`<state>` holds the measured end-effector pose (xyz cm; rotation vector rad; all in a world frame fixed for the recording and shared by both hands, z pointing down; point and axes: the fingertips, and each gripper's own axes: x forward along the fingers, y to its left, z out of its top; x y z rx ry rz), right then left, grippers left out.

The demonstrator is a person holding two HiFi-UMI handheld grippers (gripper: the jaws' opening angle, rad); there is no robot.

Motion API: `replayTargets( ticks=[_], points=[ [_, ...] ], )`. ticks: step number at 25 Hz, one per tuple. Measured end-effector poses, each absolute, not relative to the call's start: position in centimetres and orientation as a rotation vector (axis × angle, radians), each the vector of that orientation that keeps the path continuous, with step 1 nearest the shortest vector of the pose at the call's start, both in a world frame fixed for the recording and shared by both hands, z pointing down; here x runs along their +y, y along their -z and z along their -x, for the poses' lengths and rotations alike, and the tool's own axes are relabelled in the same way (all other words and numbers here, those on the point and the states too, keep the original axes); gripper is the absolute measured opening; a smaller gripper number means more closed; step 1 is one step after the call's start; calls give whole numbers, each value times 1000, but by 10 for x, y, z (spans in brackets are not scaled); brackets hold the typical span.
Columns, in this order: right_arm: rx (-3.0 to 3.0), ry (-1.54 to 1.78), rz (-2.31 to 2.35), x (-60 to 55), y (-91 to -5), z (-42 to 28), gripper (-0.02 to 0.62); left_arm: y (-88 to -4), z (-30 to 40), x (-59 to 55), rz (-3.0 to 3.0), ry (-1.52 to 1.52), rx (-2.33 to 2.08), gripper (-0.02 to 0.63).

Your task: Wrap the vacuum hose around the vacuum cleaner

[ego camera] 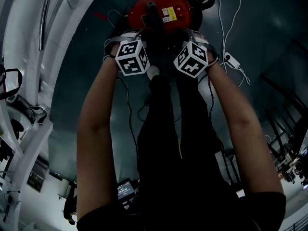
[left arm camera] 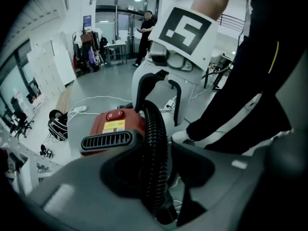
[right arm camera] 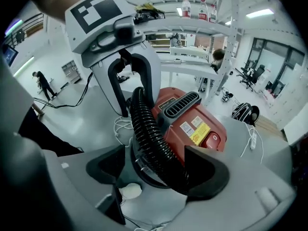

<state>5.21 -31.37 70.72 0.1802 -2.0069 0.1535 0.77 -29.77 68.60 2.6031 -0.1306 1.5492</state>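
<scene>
Item: vacuum cleaner (ego camera: pixel 161 11), a red canister standing on the grey floor (ego camera: pixel 82 66) just ahead of the person's feet, vent grille and switch on top. Item: vacuum hose (left arm camera: pixel 154 143), black and ribbed, arching up from the canister's top and passing between the jaws of both tools. Left gripper (left arm camera: pixel 156 166): jaws about half drawn in, pads seemingly against both sides of the hose, so it has hold of it. I judge this the anchor that keeps the loop lifted clear of the body. Right gripper (right arm camera: pixel 156 170): jaws spread wide, hose resting against one pad with a gap on the other side, nothing clamped. It is probably placed to take a grip further along. Both tools point steeply down, close together over the canister. Surroundings: white power strip (ego camera: pixel 231 59) with trailing cable near the canister's right, a likely snag for a swung hose. White frame (ego camera: pixel 29 90) stands well off to the left, and the person's own legs are close behind. The open floor beyond and left of the canister looks the freer side for wrapping.
</scene>
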Motion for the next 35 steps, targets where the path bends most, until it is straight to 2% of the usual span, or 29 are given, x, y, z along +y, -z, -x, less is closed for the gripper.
replayTargets(
  ticks=[3, 10, 18, 22, 28, 31, 33, 35],
  points=[
    [-2039, -115, -179, -313, -701, -51, 353, -682, -16, -297, -2654, -1566, -134, 189],
    [-2070, -147, -224, -317, -690, -49, 324, -678, -22, -300, -2635, -1563, -219, 186],
    [-2090, -141, -254, -323, -682, -50, 320, -673, -25, -310, -2616, -1544, -317, 187],
    [-2096, -137, -262, -322, -681, -54, 274, -672, -25, -309, -2592, -1530, -341, 179],
    [-2100, -137, -262, -320, -675, -54, 248, -665, -21, -307, -2552, -1515, -382, 167],
    [-2123, -111, -301, -325, -666, -54, 173, -660, -21, -310, -2543, -1507, -423, 136],
    [-2148, -73, -339, -329, -657, -54, 22, -655, -23, -310, -2556, -1496, -435, 77],
    [-2168, -59, -352, -331, -651, -55, -3, -649, -24, -311, -2561, -1477, -452, 16]
  ],
)
